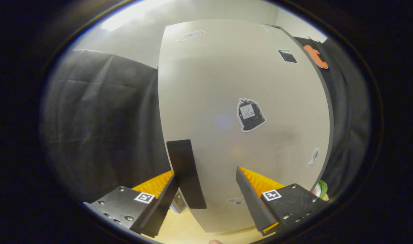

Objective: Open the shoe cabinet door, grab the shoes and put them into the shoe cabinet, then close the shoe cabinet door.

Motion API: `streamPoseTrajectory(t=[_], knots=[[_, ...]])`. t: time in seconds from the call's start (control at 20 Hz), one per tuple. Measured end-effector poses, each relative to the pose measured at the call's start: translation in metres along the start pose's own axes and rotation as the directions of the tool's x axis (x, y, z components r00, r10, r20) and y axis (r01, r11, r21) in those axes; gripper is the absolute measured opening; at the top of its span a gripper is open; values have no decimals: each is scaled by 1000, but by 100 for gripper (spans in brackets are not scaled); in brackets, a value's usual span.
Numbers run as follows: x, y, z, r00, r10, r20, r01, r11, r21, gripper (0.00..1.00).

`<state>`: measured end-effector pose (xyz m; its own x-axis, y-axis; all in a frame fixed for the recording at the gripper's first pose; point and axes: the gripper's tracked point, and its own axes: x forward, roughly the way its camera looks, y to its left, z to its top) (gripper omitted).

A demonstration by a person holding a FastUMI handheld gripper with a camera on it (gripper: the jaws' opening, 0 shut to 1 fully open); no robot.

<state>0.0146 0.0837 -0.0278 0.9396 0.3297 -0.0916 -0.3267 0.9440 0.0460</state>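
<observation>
Gripper (206,184) fingers spread wide, nothing pinched. Shoe cabinet door (243,101) directly ahead, pale panel, long axis vertical, running 6 to 12 o'clock. Dark handle (186,173) on door's left edge, upright strip, between fingers, close against left finger; contact cannot be told. Sticker (250,115) on door at 1 o'clock from fingers. Light floor (179,227) below. Black cloth wall (105,118) at 9 o'clock.

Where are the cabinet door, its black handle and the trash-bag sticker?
Cabinet door (226,84): gripper view, on its bare pale face above the sticker.
Black handle (186,173): gripper view, mid-strip, at the door's edge, by one of the open gripper's (206,189) fingers.
Trash-bag sticker (250,115): gripper view, middle of the bag picture.
</observation>
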Motion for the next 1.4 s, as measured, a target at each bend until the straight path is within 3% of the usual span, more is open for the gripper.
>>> streamPoseTrajectory(t=[0.35,1.4], knots=[[19,3,-1,1000,3,-1,-3,1000,-9,99],[37,3,-4,993,-104,53,106,993,-48,99]])
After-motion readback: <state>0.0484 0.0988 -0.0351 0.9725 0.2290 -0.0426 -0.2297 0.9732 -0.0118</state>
